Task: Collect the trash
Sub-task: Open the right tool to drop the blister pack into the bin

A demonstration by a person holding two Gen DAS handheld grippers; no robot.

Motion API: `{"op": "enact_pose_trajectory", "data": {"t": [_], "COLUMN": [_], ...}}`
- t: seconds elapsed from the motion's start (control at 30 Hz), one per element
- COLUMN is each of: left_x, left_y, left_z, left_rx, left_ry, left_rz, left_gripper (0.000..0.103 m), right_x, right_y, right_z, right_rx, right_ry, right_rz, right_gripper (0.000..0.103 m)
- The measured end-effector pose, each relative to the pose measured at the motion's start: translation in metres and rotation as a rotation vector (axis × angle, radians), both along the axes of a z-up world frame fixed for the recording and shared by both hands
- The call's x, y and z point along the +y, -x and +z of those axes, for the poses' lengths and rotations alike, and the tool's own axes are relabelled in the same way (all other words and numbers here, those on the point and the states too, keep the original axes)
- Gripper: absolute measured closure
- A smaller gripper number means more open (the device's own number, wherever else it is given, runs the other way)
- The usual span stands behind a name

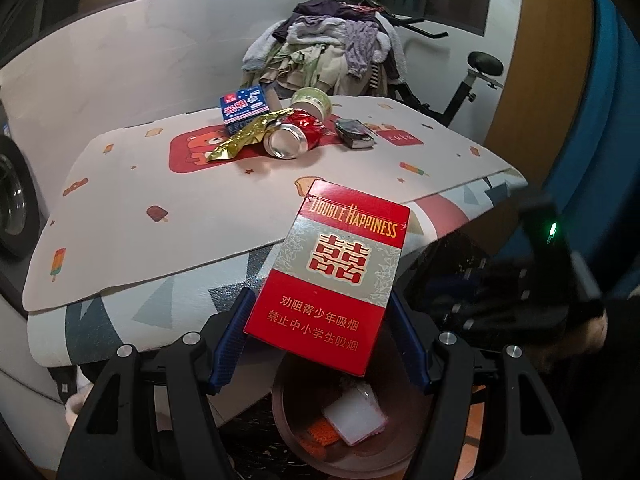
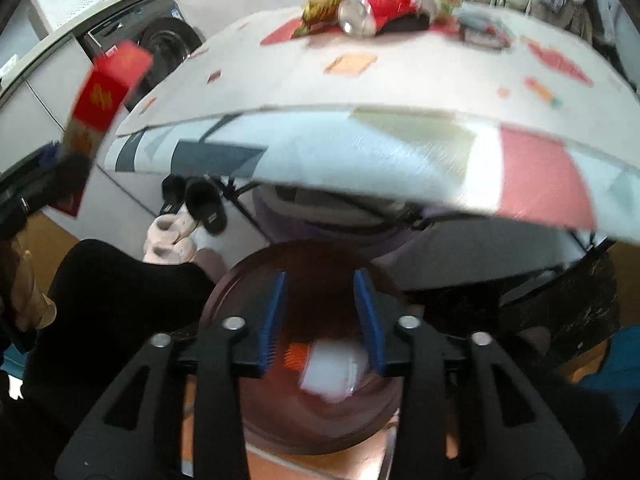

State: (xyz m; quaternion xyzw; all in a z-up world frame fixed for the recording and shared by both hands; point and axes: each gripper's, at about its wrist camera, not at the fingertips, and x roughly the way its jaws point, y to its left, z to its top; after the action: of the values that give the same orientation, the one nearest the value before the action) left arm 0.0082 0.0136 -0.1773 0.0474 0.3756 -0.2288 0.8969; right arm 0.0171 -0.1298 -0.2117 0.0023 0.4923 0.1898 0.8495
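My left gripper (image 1: 320,312) is shut on a red Double Happiness cigarette pack (image 1: 328,276) and holds it above a brown trash bin (image 1: 292,420) beside the table. The pack also shows at the left of the right wrist view (image 2: 104,96). My right gripper (image 2: 320,312) is open and empty, right over the same bin (image 2: 224,304), which holds white packaging (image 2: 332,368) and an orange scrap (image 2: 298,356). On the table lie a crushed red can (image 1: 294,136), a gold wrapper (image 1: 244,140), a blue carton (image 1: 244,108), a green cup (image 1: 312,102) and a dark pack (image 1: 354,132).
The table (image 1: 160,216) has a patterned cloth with a printed mat on top. A pile of clothes (image 1: 328,52) and an exercise bike (image 1: 464,92) stand behind it. A washing machine (image 2: 160,44) is at the left. Slippers (image 2: 192,208) lie under the table.
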Motion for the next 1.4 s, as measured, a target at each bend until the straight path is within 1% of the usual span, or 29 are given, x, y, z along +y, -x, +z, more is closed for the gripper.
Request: {"op": "enact_pose_trajectory", "data": {"t": [0.03,0.07,0.1,0.13,0.17,0.23,0.33,0.4,0.5,0.67,0.87,1.03,1.1,1.13,1.17,1.27,1.4], "left_x": [-0.001,-0.001,-0.001,-0.002,-0.003,-0.004,-0.008,-0.008,-0.006,-0.007,-0.011,-0.014,-0.014,-0.015,-0.014,-0.014,-0.009], "left_y": [0.001,0.001,0.001,0.001,0.001,0.002,0.002,0.002,0.000,-0.005,-0.002,-0.002,-0.004,-0.003,-0.003,-0.003,-0.007], "left_z": [-0.002,-0.004,-0.006,-0.009,-0.010,-0.014,-0.021,-0.027,-0.039,-0.051,-0.055,-0.057,-0.058,-0.058,-0.058,-0.056,-0.057], "left_rx": [-0.002,-0.003,-0.004,-0.004,-0.003,0.000,0.007,0.015,0.056,0.103,0.121,0.130,0.136,0.133,0.125,0.114,0.109], "left_ry": [-0.005,-0.008,-0.009,-0.009,-0.008,-0.007,-0.011,0.001,0.034,0.045,0.033,0.028,0.018,0.015,0.012,0.003,-0.008], "left_rz": [-0.009,-0.014,-0.022,-0.029,-0.036,-0.047,-0.058,-0.064,-0.054,-0.049,-0.070,-0.079,-0.074,-0.070,-0.065,-0.046,0.001], "left_gripper": [0.038,0.038,0.038,0.038,0.038,0.038,0.038,0.038,0.038,0.038,0.038,0.038,0.031,0.022,0.018,0.013,0.012], "right_x": [-0.003,-0.006,-0.008,-0.011,-0.012,-0.019,-0.033,-0.038,-0.043,-0.041,-0.045,-0.044,-0.043,-0.043,-0.043,-0.044,-0.046], "right_y": [0.001,0.004,0.004,0.005,0.006,0.007,0.007,0.006,0.005,0.003,0.002,0.003,0.003,0.003,0.003,0.003,0.002], "right_z": [0.006,0.013,0.016,0.020,0.022,0.026,0.031,0.031,0.025,0.020,0.018,0.018,0.018,0.018,0.018,0.018,0.017], "right_rx": [-0.041,-0.089,-0.113,-0.142,-0.163,-0.208,-0.230,-0.249,-0.241,-0.233,-0.225,-0.226,-0.226,-0.226,-0.225,-0.222,-0.219], "right_ry": [0.011,0.018,0.023,0.039,0.052,0.067,0.010,0.001,0.008,0.039,0.036,0.039,0.040,0.040,0.040,0.038,0.035], "right_rz": [0.001,0.009,0.018,0.024,0.024,0.016,-0.024,-0.061,-0.087,-0.108,-0.129,-0.123,-0.121,-0.121,-0.122,-0.124,-0.133], "right_gripper": [0.025,0.016,0.013,0.008,0.006,0.006,0.006,0.006,0.006,0.006,0.006,0.006,0.006,0.006,0.006,0.006,0.006]}}
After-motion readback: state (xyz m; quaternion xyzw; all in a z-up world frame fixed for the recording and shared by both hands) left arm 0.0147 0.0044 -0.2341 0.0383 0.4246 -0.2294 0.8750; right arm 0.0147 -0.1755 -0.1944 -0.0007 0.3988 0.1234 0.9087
